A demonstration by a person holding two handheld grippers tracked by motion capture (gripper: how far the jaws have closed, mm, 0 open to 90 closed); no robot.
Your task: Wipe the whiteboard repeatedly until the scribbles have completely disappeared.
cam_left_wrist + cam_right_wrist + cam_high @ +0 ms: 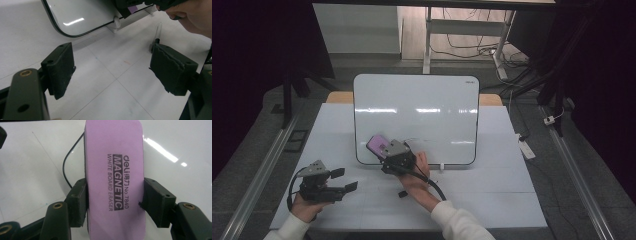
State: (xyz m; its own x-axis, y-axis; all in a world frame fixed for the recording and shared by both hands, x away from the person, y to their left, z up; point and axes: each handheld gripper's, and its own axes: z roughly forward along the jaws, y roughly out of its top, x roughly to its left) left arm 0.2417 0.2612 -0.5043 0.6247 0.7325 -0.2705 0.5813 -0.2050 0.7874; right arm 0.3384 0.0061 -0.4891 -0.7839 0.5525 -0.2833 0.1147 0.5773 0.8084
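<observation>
A white board [416,117] with a black rim lies flat in the middle of the table. My right gripper [381,150] is over its near left part, shut on a pink magnetic whiteboard eraser [375,143]. In the right gripper view the eraser [115,150] stands lengthwise between the two jaws, and a thin black curved line [65,167] shows on the board beside it. My left gripper [344,179] hovers over the table's near left, apart from the board, open with nothing between its jaws [112,65].
The white table [492,190] has free room right of the hands. A thin pen-like thing [158,31] lies on the table near the board's front edge, by the right hand. A white foot [116,23] sticks out at the board's edge. Metal rails run along both table sides.
</observation>
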